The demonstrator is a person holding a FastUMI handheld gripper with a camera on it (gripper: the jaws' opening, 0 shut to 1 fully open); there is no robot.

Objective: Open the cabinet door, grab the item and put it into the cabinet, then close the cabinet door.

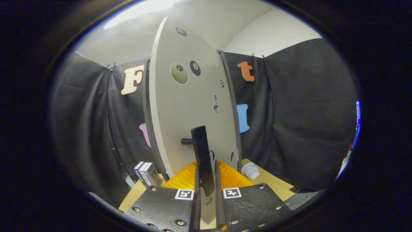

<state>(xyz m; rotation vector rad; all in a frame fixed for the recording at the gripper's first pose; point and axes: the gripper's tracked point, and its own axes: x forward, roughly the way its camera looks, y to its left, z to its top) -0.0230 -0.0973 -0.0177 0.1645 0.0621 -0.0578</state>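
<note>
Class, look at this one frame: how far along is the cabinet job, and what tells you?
Early or late; one frame cannot say which. In hand: the gripper is shut on the door handle, with the cabinet door swung edge-on, so partly open. Left: the door's swing isn't finished. A small white item sits on the table beside the cabinet.

The tool (pixel 206 180) points forward, its fingers nearly closed, pinching something between them.

We see our claw (pixel 206 206) as two flat, textured dark plates, each fastened with round silver screws along its edges. Each plate carries a square black-and-white marker near its inner corner. Two slim fingers (pixel 195 206) rise between them.
</note>
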